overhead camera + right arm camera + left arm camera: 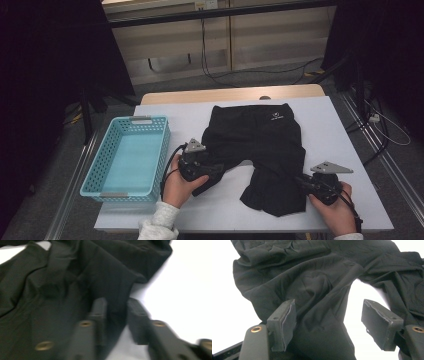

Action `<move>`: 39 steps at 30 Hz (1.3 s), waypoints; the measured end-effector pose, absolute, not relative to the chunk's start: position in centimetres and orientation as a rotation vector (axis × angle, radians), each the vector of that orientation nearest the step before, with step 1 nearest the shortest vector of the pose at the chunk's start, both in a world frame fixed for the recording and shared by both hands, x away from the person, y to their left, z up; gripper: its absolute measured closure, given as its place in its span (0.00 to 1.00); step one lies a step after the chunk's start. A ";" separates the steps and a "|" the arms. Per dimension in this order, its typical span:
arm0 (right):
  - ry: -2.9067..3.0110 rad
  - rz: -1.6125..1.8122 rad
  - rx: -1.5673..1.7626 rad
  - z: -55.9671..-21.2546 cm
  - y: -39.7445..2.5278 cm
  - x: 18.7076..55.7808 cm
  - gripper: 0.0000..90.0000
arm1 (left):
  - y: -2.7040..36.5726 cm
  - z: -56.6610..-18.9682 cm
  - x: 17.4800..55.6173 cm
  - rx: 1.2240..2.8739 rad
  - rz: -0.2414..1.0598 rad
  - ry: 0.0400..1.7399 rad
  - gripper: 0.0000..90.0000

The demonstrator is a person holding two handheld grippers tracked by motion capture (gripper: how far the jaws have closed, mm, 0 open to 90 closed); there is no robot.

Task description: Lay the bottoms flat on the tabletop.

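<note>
A pair of black shorts [260, 150] lies spread on the white desk [330, 125], waistband toward the far edge, its 2 legs pointing at the near edge where the person sits. A small white logo shows near the waistband.

The left tongs [212, 170] sit at the hem of the left leg, held in the person's left hand [177, 187]. In the left gripper view the left tongs [329, 327] stand released, jaws wide apart, with a fold of the dark cloth lying between them and against the left jaw's pad.

The right tongs [301, 181] rest at the outer edge of the right leg, near the desk's near right corner, held in the right hand [337, 212]. In the blurred right gripper view the right tongs [117, 320] have their jaws drawn close on a fold at the cloth's edge; they appear to be grasping the shorts.

An empty light-blue basket [100, 165] stands at the desk's left edge, well apart from the shorts.
</note>
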State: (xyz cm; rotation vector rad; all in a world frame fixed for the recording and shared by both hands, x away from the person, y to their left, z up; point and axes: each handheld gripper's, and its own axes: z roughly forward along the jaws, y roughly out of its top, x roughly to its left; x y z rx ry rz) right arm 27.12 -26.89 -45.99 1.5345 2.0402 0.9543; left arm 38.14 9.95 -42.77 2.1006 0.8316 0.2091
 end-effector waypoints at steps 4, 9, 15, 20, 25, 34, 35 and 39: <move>2.023 1.062 1.525 -45.2 -27.2 27.7 0.99 | 10.0 -42.6 38.2 2.090 0.201 0.833 0.32; 1.935 1.125 1.478 -42.9 -28.0 29.2 0.99 | 10.0 -42.6 38.2 2.080 0.193 0.843 0.32; 1.935 1.104 1.461 -42.8 -28.0 31.3 0.99 | 9.8 -43.0 38.1 2.099 0.186 0.836 0.32; 1.970 0.938 1.466 -45.1 -27.7 32.1 0.82 | 9.7 -43.2 38.1 2.106 0.179 0.838 0.32; 1.941 0.927 1.464 -44.5 -27.7 30.3 0.62 | 9.7 -43.1 38.0 2.103 0.174 0.835 0.31; 2.091 1.060 1.375 -43.7 -23.7 27.1 0.68 | 9.3 -42.9 37.9 2.107 0.182 0.827 0.31; 2.117 1.066 1.371 -43.9 -23.2 27.0 0.68 | 9.3 -42.9 37.9 2.108 0.181 0.827 0.31; 2.197 0.984 1.361 -45.4 -21.3 27.3 0.68 | 9.3 -42.9 37.8 2.107 0.180 0.829 0.31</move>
